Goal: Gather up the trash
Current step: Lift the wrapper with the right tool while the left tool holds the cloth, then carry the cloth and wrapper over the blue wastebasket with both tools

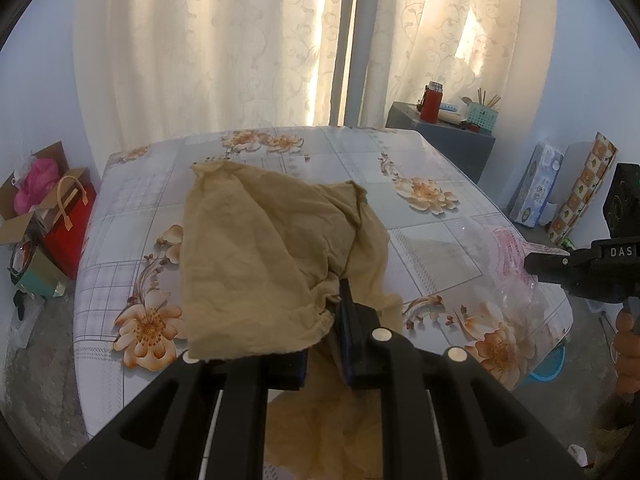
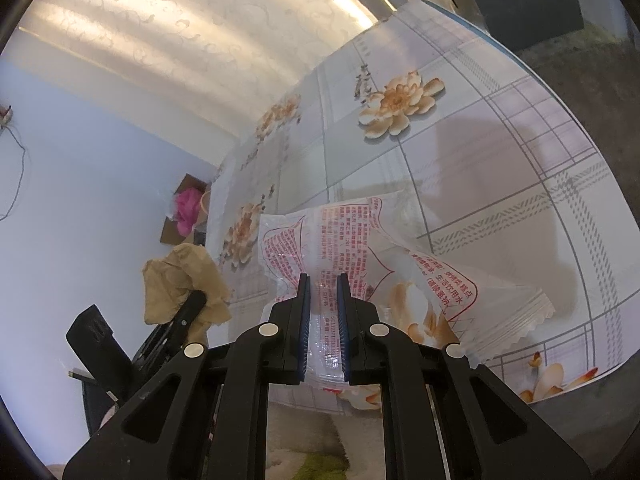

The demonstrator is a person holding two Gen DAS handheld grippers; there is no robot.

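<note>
left gripper [image 1: 344,304]: clamped on the tan bag [image 1: 272,256]; the fingers [image 1: 347,312] pinch a gathered fold near the bag's right lower part, one finger buried under the plastic
tan bag: thin, crumpled, dull yellow-brown; lifted over the table [image 1: 320,152], its body spread up and left of the grip, a loose tail hanging below the jaws toward the floor
right gripper [image 2: 323,304]: gripping the wrapper [image 2: 360,248]; the blue pads pinch a clear strip of it between them
wrapper: transparent film with red print and a red outline, serrated edge at the right; it rises from the jaws and fans out over the table edge, the flower pattern showing through it
table: covered by a cloth of grey checks and orange flowers
left view only: curtains [image 1: 240,48] behind the table; a grey cabinet [image 1: 452,140] with a red flask [image 1: 431,102] and a green holder of sticks; a red handbag [image 1: 70,220] and boxes on the floor at left; a blue basket [image 1: 550,364] under the table's right corner; the hand [image 1: 626,344] under the right gripper, whose black body enters from the right with the wrapper at its tip
right view only: the wrapper's print close up; the left gripper seen from the side at lower left, the tan bag bunched above its finger; a green mat [image 2: 320,466] on the floor beneath the jaws
</note>
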